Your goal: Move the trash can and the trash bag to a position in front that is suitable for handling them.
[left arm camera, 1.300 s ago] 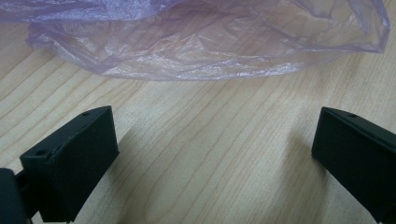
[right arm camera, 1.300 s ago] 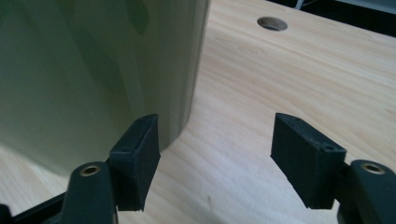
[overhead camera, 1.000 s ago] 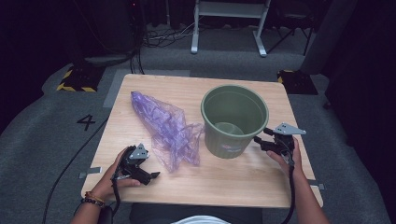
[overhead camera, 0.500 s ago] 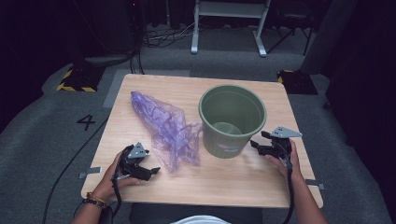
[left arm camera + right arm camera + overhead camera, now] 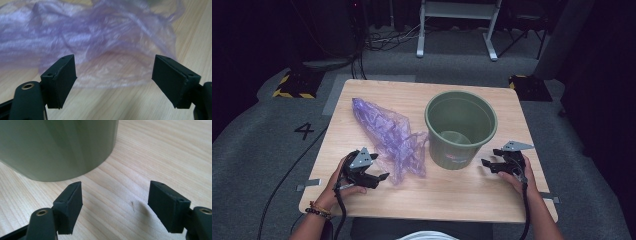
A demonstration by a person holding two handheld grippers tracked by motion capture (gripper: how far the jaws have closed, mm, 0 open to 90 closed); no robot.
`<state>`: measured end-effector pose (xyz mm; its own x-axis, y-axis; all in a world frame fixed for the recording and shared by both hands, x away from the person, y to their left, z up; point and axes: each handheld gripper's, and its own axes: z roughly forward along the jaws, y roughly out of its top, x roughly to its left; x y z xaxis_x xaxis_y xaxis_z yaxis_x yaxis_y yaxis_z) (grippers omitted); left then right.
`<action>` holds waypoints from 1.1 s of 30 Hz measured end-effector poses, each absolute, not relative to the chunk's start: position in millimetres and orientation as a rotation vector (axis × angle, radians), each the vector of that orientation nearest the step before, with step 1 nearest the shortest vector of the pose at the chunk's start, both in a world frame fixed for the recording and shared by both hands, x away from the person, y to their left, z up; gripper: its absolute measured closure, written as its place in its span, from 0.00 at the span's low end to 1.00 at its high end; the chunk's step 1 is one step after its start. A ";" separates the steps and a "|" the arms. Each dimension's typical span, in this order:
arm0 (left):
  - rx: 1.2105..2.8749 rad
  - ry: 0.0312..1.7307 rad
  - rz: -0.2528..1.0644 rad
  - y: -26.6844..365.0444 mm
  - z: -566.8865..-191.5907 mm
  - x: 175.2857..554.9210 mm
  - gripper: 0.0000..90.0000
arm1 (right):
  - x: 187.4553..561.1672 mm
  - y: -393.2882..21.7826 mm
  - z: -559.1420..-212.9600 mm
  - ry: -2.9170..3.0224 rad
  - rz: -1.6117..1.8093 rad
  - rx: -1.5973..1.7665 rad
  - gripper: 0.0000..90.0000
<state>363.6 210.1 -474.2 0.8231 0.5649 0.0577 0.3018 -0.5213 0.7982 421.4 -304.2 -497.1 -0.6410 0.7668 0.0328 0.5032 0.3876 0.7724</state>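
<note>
A crumpled purple plastic bag (image 5: 392, 137) lies on the left half of the wooden table (image 5: 452, 195). An empty green bucket (image 5: 460, 127) stands upright to its right. My left gripper (image 5: 379, 176) hovers at the bag's near edge, open. Its jaws have just been closing a little, with nothing between them. In the left gripper view the bag (image 5: 100, 47) lies just beyond the left gripper (image 5: 113, 80). My right gripper (image 5: 486, 164) is low beside the bucket's right base, open. Its jaws have just been opening with only bare wood between them. The bucket wall (image 5: 57, 147) is ahead of the right gripper (image 5: 115, 205).
The table stands on grey carpet marked with a "4" (image 5: 304, 131). A white metal stand (image 5: 457, 30) and cables (image 5: 382, 40) lie on the floor behind. The near strip of tabletop between the hands is bare wood.
My right gripper has sunk slightly toward the table beside the bucket. My left gripper has risen a little at the bag's near edge. Bag and bucket have stayed put.
</note>
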 end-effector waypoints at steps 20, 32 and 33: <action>2.298 0.437 0.239 161.6 -498.5 374.8 0.79 | 418.1 -302.1 -502.2 2.353 1.082 1.078 0.33; 2.290 0.367 0.155 119.6 -500.0 365.8 0.78 | 405.7 -298.7 -495.1 2.384 1.162 1.068 0.34; 2.302 0.349 0.148 111.5 -499.4 364.0 0.78 | 403.2 -296.9 -494.6 2.389 1.164 1.060 0.34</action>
<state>364.0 111.5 -499.4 0.9553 0.2956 -0.0025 0.2038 -0.6523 0.7300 403.2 -296.9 -494.6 -0.6917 0.7193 0.0644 0.4942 0.4064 0.7685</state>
